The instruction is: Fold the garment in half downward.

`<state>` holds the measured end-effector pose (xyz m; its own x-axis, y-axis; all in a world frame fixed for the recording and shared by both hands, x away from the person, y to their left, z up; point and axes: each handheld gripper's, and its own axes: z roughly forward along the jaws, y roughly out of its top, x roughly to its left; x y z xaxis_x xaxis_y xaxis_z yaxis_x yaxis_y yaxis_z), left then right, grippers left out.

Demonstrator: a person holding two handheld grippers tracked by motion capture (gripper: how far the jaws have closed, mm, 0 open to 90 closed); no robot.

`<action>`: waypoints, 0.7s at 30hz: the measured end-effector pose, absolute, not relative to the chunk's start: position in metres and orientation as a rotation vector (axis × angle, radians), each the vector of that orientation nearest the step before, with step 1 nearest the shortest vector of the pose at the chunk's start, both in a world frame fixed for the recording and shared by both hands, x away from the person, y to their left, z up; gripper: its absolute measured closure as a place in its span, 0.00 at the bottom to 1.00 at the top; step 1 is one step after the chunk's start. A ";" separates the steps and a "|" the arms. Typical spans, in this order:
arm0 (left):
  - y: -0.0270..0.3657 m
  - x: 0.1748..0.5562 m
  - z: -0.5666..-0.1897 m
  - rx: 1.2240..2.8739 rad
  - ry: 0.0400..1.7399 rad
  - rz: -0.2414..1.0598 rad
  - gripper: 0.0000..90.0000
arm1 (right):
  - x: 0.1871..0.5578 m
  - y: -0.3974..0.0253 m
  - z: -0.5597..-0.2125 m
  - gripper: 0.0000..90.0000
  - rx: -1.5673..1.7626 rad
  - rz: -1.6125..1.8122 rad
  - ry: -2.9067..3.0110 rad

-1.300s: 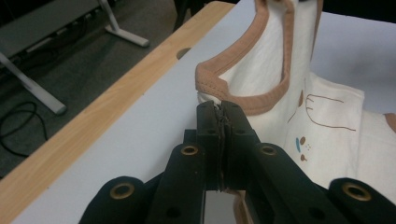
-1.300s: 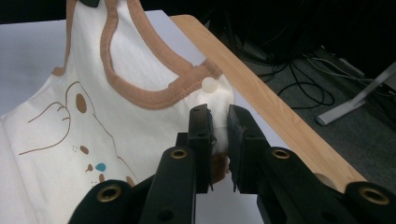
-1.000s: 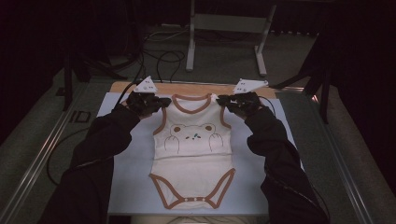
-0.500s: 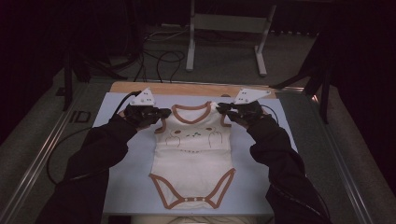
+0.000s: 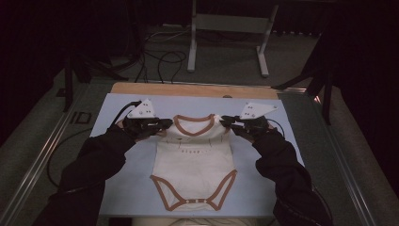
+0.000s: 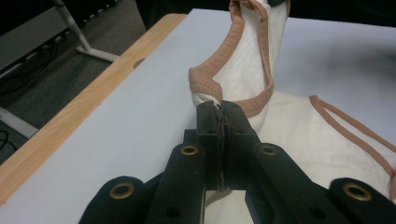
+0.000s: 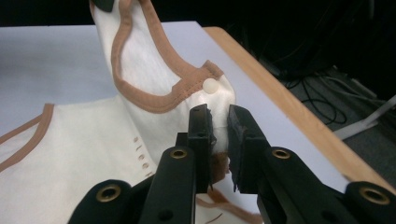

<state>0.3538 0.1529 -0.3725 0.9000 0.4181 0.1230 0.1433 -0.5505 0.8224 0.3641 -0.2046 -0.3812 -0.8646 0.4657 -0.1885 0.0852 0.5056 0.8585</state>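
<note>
A cream baby bodysuit [image 5: 195, 165] with brown trim lies on a light blue mat [image 5: 197, 102], crotch snaps toward me. My left gripper [image 5: 162, 125] is shut on its left shoulder strap. My right gripper [image 5: 225, 120] is shut on the right strap. Both shoulders are lifted off the mat, and the neckline sags between them. In the left gripper view the gripper [image 6: 219, 106] pinches the brown-edged strap of the bodysuit [image 6: 243, 70]. In the right gripper view the gripper [image 7: 219, 122] clamps the bodysuit [image 7: 93, 140] just below a white snap button [image 7: 211, 85].
The mat rests on a wooden tabletop whose far edge [image 5: 188, 88] shows as a tan strip. Metal rails [image 5: 42, 155] run along both sides. A grey metal stand [image 5: 226, 28] and loose cables [image 5: 160, 56] sit on the floor beyond the table.
Both grippers have drawn back toward me with the shoulders in their grip. The bodysuit's top has lifted off the mat, and its printed chest now creases and partly folds.
</note>
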 end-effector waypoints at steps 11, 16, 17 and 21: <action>0.149 0.330 -0.387 2.154 0.366 0.339 0.98 | 0.337 -0.211 -0.395 0.89 0.447 1.308 2.378; 0.151 0.320 -0.392 2.158 0.358 0.322 0.98 | 0.323 -0.211 -0.402 0.89 0.440 1.333 2.395; 0.151 0.318 -0.393 2.155 0.356 0.315 0.98 | 0.321 -0.211 -0.402 0.89 0.441 1.335 2.395; 0.150 0.307 -0.399 2.160 0.344 0.299 0.98 | 0.309 -0.212 -0.407 0.89 0.438 1.338 2.415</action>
